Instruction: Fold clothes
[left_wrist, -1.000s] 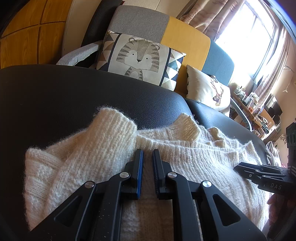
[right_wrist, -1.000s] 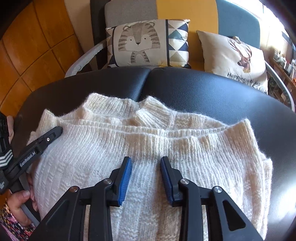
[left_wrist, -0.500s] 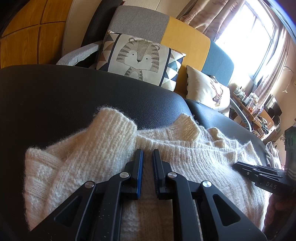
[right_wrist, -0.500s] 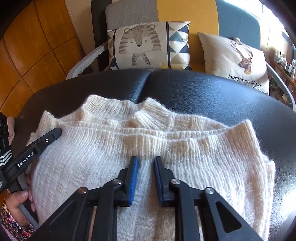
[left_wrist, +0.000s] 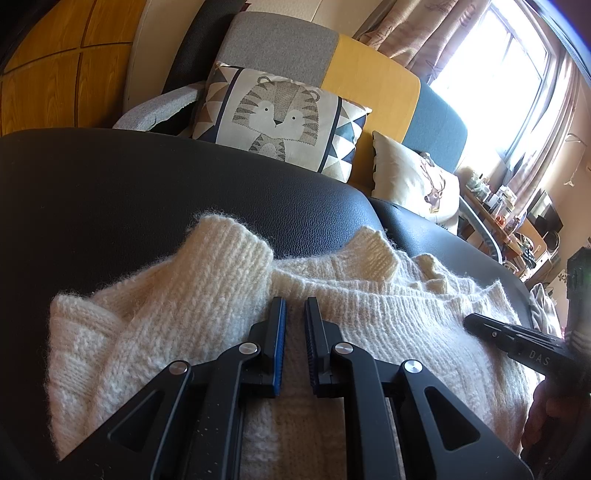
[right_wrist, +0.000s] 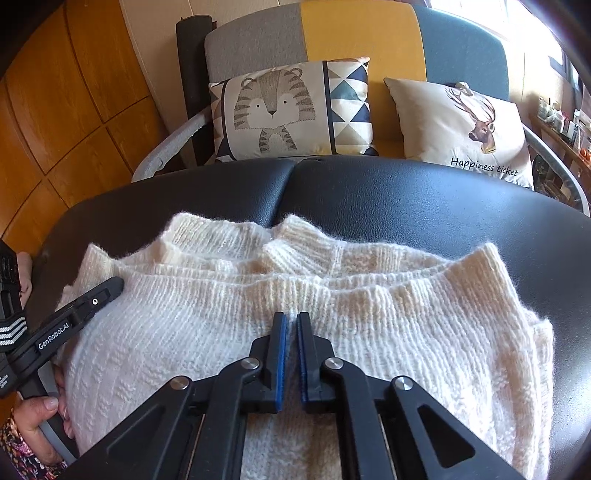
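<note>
A cream knitted sweater (left_wrist: 177, 317) (right_wrist: 413, 332) lies folded on a black leather surface (left_wrist: 110, 199) (right_wrist: 424, 199), collar and a cuff toward the far side. My left gripper (left_wrist: 294, 301) rests on its near left part, jaws nearly together with a pinch of knit between the pads. In the right wrist view this left gripper (right_wrist: 112, 287) reaches in from the left edge. My right gripper (right_wrist: 291, 315) sits just below the ribbed hem, its jaws closing on a ridge of knit. The right gripper (left_wrist: 471, 322) shows at the right of the left wrist view.
Behind the black surface stands a sofa with a tiger cushion (right_wrist: 291, 107) and a deer cushion (right_wrist: 465, 125). Wooden panels (right_wrist: 66, 110) cover the left wall. A window with curtains (left_wrist: 509, 74) and a cluttered shelf (left_wrist: 509, 218) are at the right. A person's hand (right_wrist: 37, 406) holds the left gripper.
The right gripper's jaws have drawn together from a wide gap to a narrow slit over the sweater, and it tipped slightly. The left gripper and the sweater have stayed put.
</note>
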